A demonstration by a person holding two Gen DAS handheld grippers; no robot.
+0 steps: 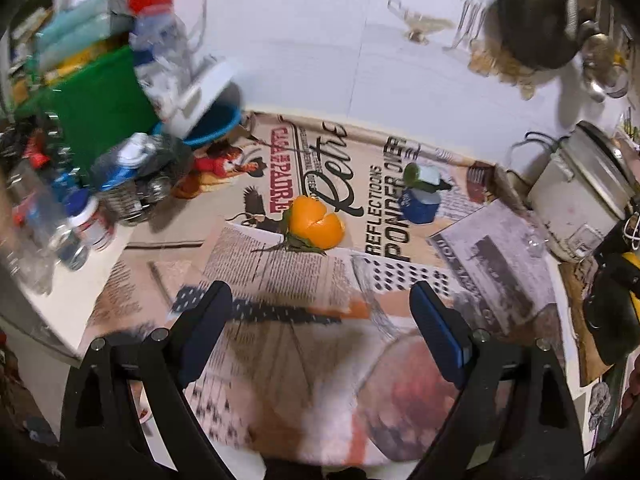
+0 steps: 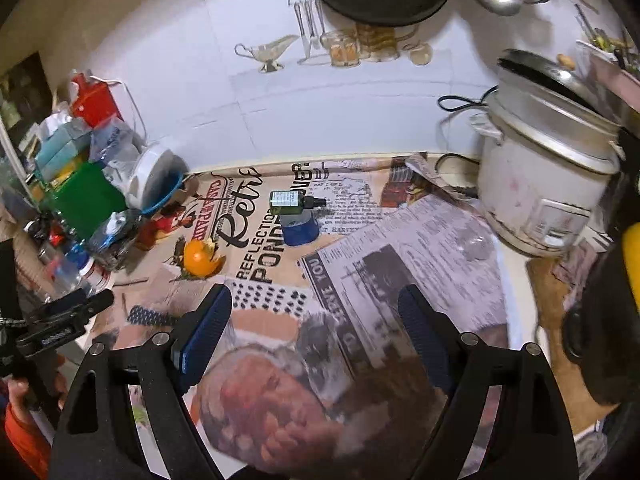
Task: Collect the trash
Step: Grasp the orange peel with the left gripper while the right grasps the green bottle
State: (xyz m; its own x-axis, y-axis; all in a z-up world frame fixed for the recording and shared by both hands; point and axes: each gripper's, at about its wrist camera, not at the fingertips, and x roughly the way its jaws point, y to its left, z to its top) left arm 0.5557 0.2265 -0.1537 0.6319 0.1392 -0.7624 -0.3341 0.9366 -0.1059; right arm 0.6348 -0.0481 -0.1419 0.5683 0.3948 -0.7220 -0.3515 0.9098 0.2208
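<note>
Both tongs, left and right, were spread and empty; curled orange peel and small green bottle at frame centre lay uncollected on the newspaper-covered table.

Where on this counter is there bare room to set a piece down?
Free: the newsprint between the orange peel and the rice cooker, nearer than the blue cup carrying a green bottle. Crowded: the bottle-and-box pile at left.

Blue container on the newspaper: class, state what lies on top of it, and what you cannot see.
A small green bottle with a dark cap lies on its side across the blue container. The bottle covers the container's top, so any lid or contents stay hidden.
</note>
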